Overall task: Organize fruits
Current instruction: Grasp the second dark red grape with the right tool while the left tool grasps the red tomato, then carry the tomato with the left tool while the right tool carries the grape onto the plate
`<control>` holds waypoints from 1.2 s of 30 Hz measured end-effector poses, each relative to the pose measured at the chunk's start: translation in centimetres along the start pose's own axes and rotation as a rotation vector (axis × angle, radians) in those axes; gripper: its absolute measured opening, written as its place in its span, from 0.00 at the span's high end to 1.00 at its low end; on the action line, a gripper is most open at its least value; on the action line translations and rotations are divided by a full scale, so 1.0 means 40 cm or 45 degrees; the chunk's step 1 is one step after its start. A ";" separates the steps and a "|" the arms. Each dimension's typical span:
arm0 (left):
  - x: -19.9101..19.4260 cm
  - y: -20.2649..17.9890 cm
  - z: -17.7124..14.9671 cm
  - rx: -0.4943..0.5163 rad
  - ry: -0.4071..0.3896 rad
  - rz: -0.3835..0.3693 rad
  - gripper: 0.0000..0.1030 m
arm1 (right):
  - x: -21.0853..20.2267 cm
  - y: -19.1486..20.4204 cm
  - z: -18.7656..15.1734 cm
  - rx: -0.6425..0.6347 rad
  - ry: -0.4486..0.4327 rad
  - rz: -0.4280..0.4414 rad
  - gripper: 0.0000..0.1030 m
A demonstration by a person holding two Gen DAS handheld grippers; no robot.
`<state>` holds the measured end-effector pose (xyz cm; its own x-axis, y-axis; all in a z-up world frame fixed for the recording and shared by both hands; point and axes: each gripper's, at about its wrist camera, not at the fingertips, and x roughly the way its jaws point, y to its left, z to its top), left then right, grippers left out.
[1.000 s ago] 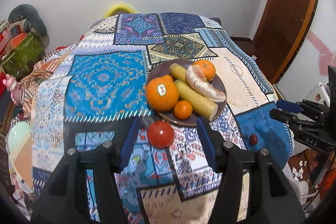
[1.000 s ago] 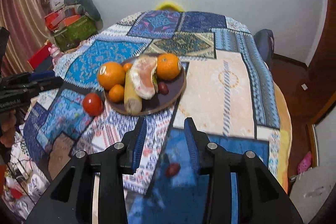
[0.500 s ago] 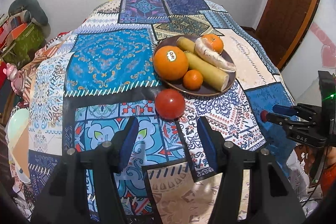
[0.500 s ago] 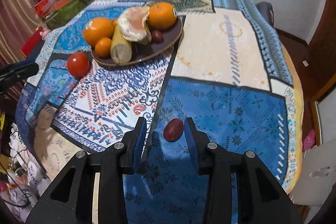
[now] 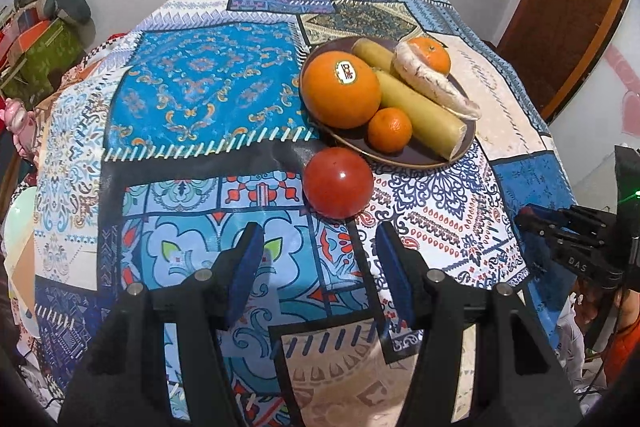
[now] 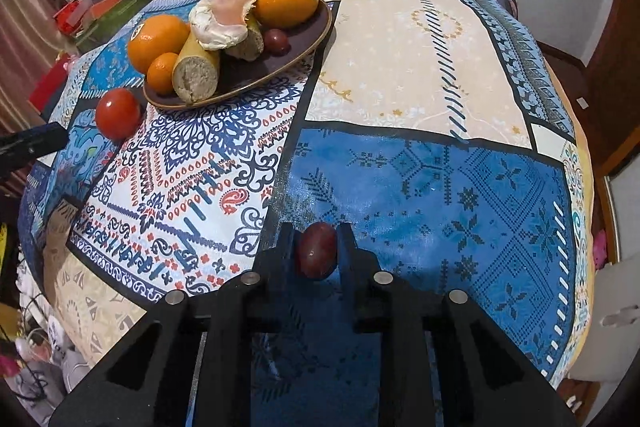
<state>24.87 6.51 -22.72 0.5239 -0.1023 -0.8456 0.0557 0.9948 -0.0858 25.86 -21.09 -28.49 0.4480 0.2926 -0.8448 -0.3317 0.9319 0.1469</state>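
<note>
Pinching one dark plum (image 6: 317, 250), the right gripper (image 6: 316, 247) has just closed; left gripper (image 5: 318, 255) gapes empty.

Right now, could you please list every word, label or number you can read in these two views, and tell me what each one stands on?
"Dole": on the sticker of the big orange at the plate's near side.
"DAS": on the black body of the right gripper, seen at the edge of the left wrist view.
Sticker on the far orange: seen edge-on, too small to read.
Sticker on the big orange in the right wrist view: blurred, unreadable.
</note>
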 end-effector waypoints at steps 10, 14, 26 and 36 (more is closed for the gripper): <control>0.049 -0.016 0.043 -0.002 0.020 -0.031 0.44 | -0.026 0.005 0.025 -0.015 -0.052 0.033 0.82; 0.084 -0.029 0.058 0.002 0.042 -0.041 0.44 | -0.041 0.017 0.053 -0.041 -0.088 0.047 0.82; 0.175 -0.037 0.085 -0.016 0.066 0.005 0.44 | -0.023 0.037 0.099 -0.093 -0.110 0.083 0.82; 0.158 -0.031 0.081 -0.004 0.036 -0.014 0.52 | -0.009 0.022 0.119 -0.076 -0.111 0.094 0.82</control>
<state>30.87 4.64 -26.23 0.4988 -0.1134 -0.8593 0.0588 0.9936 -0.0969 29.35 -19.34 -25.59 0.4902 0.3801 -0.7843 -0.4140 0.8934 0.1743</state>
